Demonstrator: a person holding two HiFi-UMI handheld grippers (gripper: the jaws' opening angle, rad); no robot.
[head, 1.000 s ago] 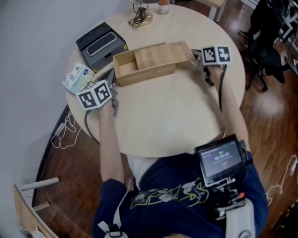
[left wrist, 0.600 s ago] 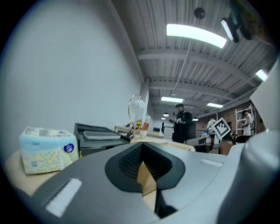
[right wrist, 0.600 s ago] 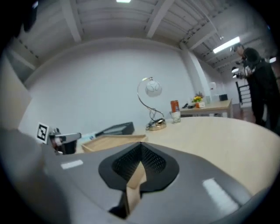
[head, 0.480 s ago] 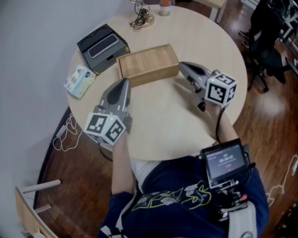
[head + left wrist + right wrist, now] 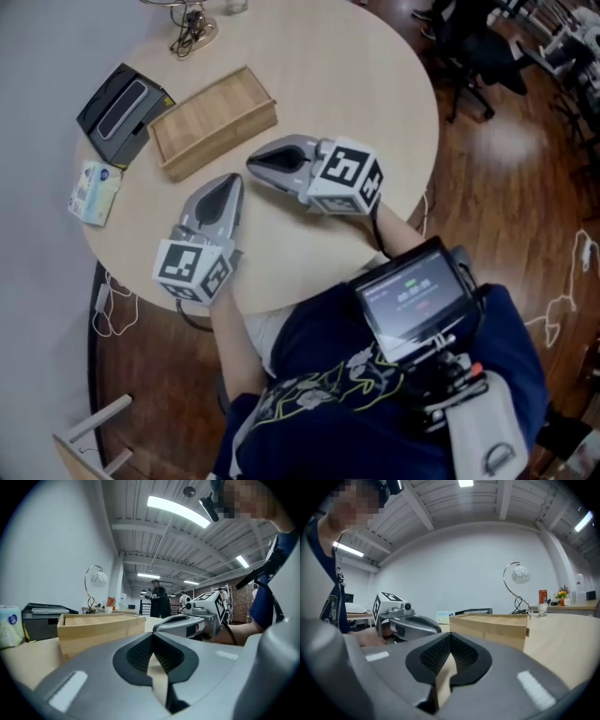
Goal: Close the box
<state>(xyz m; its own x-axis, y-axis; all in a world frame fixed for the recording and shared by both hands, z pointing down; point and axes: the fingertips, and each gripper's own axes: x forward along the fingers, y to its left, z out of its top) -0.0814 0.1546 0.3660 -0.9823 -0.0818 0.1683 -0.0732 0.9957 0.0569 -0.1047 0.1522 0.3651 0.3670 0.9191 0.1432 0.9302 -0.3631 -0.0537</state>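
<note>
Both pairs of jaws were clenched with nothing between them. The left gripper (image 5: pixel 228 180) and the right gripper (image 5: pixel 253 161) sat side by side over the bench (image 5: pixel 366 103), tips near each other and pointing toward the box (image 5: pixel 214 121). The box lay on the bench with its lid shut, just beyond the tips and touching neither gripper. Beside its far end stood a black device (image 5: pixel 124 112), with a small packet (image 5: pixel 95 191) at the bench's edge (its print too small to read). A lamp (image 5: pixel 192 23) stood farther back.
</note>
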